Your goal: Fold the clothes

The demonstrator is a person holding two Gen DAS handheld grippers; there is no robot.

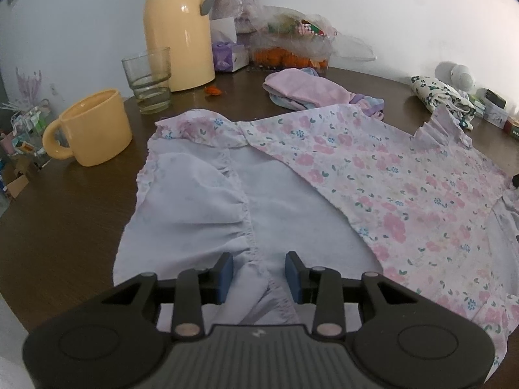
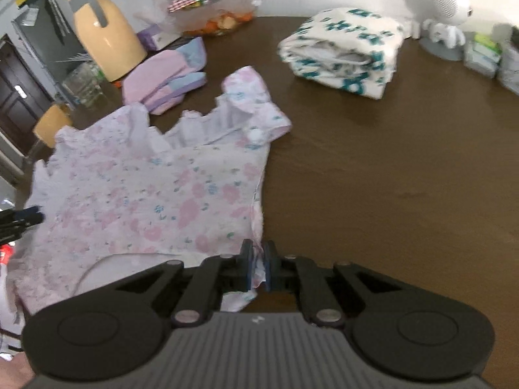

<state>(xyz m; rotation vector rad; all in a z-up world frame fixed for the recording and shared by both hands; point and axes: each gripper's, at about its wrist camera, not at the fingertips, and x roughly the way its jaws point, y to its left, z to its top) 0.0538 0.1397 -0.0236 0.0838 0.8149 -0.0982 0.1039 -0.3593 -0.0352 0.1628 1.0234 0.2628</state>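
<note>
The right claw (image 2: 258, 267) pinches the floral dress's (image 2: 146, 194) near hem; bare table (image 2: 389, 194) lies to its right. The left claw (image 1: 259, 275) stands parted over gathered lining. Beyond: two folded garments, one mug (image 1: 94, 126).

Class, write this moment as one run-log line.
stage: folding | right gripper: shut on floral dress edge | left gripper: open, dress fabric between fingers

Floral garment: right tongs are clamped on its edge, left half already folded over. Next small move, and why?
Probably lift the right tongs slightly and carry that edge leftward over the floral garment. They are shut on the hem by the bare table, while the left side already lies turned over, pale inside up, with the left tongs straddling a bunched fold.
</note>
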